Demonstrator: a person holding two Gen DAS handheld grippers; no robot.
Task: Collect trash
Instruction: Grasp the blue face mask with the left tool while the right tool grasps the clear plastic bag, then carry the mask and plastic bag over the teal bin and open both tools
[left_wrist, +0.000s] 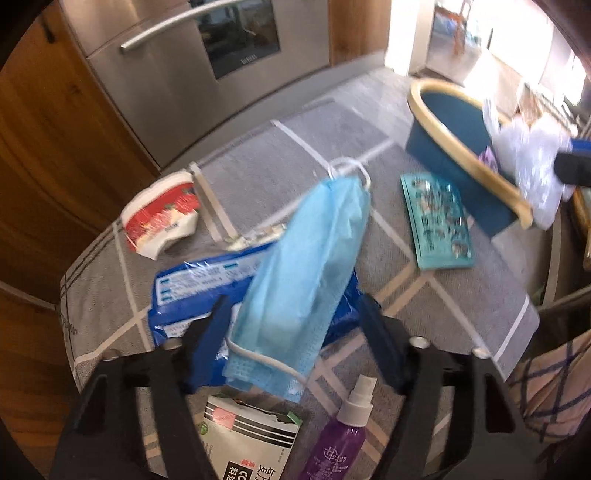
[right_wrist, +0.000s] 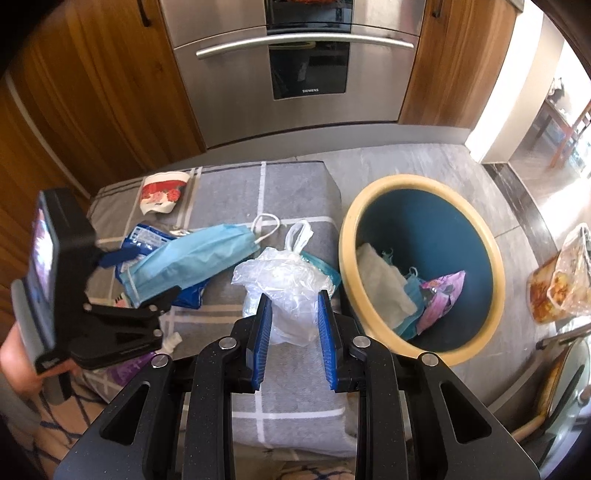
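A light blue face mask (left_wrist: 306, 258) lies across a blue wipes packet (left_wrist: 188, 291) on the grey checked cloth (left_wrist: 399, 291). My left gripper (left_wrist: 293, 314) stands open over the mask's near end, one finger on each side, with a gap showing at the right finger; in the right wrist view the left gripper (right_wrist: 138, 277) straddles the mask (right_wrist: 192, 258). My right gripper (right_wrist: 294, 299) is shut on a crumpled clear plastic bag (right_wrist: 284, 280), held above the cloth just left of the teal bin (right_wrist: 421, 184). In the left wrist view the bag (left_wrist: 532, 166) hangs at the bin's rim (left_wrist: 447, 129).
A crushed red and white cup (left_wrist: 159, 218), a teal blister pack (left_wrist: 436, 218), a torn box (left_wrist: 247, 435) and a purple spray bottle (left_wrist: 340, 435) also lie on the cloth. The bin holds a cloth, a mask and a purple wrapper (right_wrist: 443, 295). A steel oven (right_wrist: 295, 74) stands behind.
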